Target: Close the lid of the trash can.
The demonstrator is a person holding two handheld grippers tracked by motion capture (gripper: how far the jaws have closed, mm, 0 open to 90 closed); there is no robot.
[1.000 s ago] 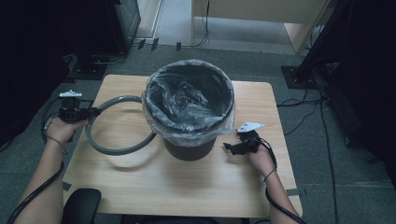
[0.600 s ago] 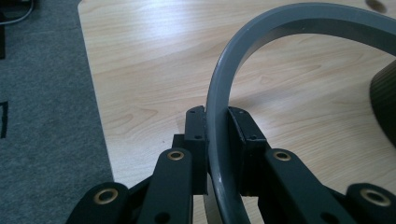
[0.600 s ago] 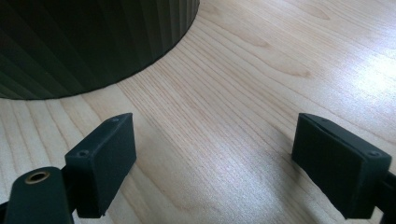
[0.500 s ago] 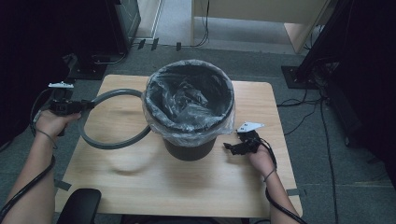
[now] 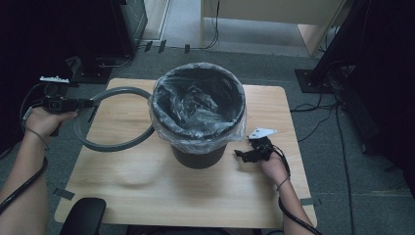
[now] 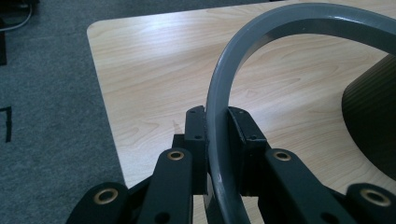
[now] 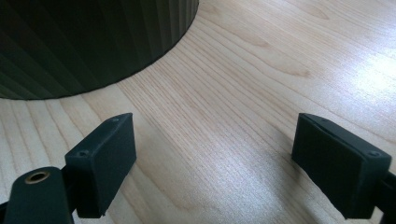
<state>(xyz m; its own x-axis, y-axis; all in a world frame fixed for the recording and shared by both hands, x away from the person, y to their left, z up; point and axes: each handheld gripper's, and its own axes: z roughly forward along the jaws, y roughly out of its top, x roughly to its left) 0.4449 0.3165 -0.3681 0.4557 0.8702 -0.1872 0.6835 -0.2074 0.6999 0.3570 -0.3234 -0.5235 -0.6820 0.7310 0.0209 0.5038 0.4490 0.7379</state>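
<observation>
A dark bin (image 5: 198, 152) lined with a clear plastic bag (image 5: 195, 105) stands mid-table. A grey plastic ring (image 5: 110, 145) hangs in the air left of the bin, above the table, its right side against the bag. My left gripper (image 5: 84, 103) is shut on the ring's left edge; in the left gripper view the grey ring (image 6: 224, 93) runs between the two pads (image 6: 195, 125). My right gripper (image 5: 241, 155) rests on the table just right of the bin's base, jaws open and empty (image 7: 212, 163), with the ribbed bin wall (image 7: 84, 42) ahead.
The wooden table (image 5: 147, 191) has bare surface in front of the bin. A dark chair back (image 5: 84, 218) sits at the near left edge. Cables (image 5: 323, 105) and furniture legs stand on the grey carpet around the table.
My left hand has lifted the grey ring off the table and drawn it up and to the left. The right gripper has stayed where it was.
</observation>
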